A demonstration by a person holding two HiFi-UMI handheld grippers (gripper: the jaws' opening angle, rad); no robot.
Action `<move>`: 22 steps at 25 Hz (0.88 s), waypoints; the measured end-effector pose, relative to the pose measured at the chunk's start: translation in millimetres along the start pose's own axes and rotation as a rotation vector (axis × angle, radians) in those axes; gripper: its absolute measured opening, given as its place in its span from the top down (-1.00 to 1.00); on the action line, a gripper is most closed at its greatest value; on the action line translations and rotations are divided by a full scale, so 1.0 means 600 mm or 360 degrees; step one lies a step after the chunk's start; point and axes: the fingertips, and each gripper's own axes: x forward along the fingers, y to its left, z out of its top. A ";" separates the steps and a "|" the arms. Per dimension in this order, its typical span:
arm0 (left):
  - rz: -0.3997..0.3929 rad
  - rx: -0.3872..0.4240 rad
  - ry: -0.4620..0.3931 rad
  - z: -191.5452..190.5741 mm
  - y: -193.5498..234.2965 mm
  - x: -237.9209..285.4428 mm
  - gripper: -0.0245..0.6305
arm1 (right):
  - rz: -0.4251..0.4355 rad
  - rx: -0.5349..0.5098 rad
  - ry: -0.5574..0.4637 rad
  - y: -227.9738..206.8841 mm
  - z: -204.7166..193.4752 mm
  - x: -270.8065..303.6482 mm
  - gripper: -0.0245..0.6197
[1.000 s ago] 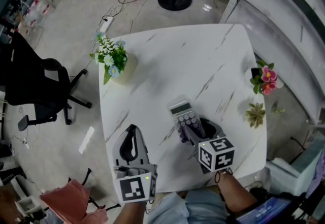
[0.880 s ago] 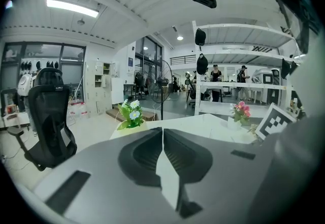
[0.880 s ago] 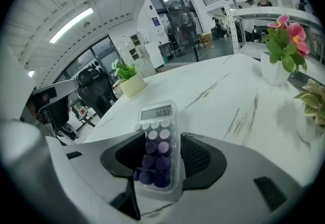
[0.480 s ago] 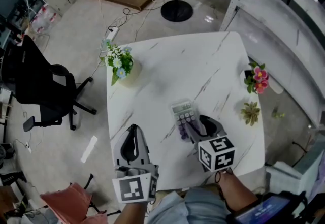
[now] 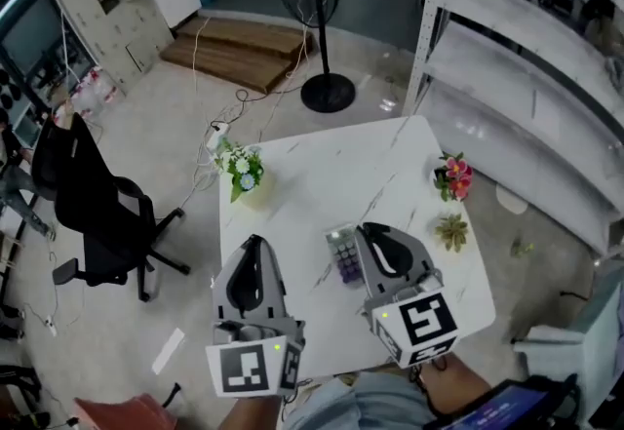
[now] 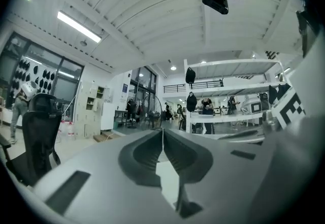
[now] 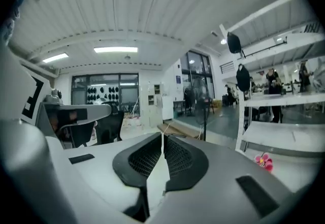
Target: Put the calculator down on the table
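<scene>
Left gripper [image 5: 253,247] closed; right gripper [image 5: 373,234] closing on nothing.

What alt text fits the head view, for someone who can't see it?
Seen from above, a calculator lies on a white marbled table. Two handheld grippers hang above it: left gripper shut, right gripper, its jaws closing with nothing between them.

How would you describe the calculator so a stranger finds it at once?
Find the white marble table. Near its middle lies a grey rectangular calculator with purple keys. Unlike the white-and-blue flowers, pink flowers and green succulent at the edges, it is flat.
</scene>
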 end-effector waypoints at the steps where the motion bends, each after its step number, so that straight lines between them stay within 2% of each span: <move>1: -0.0016 0.0005 -0.0043 0.020 -0.006 -0.007 0.88 | -0.0020 -0.0030 -0.0055 0.003 0.022 -0.012 0.84; 7: -0.0096 0.0064 -0.0207 0.095 -0.032 -0.053 0.88 | -0.0109 -0.0156 -0.0252 0.022 0.095 -0.075 0.87; 15: -0.0156 0.0051 -0.0255 0.115 -0.057 -0.087 0.88 | -0.0158 -0.0196 -0.0352 0.036 0.122 -0.121 0.88; 22: -0.0176 0.0059 -0.0267 0.118 -0.067 -0.093 0.88 | -0.0164 -0.0213 -0.0373 0.037 0.132 -0.133 0.88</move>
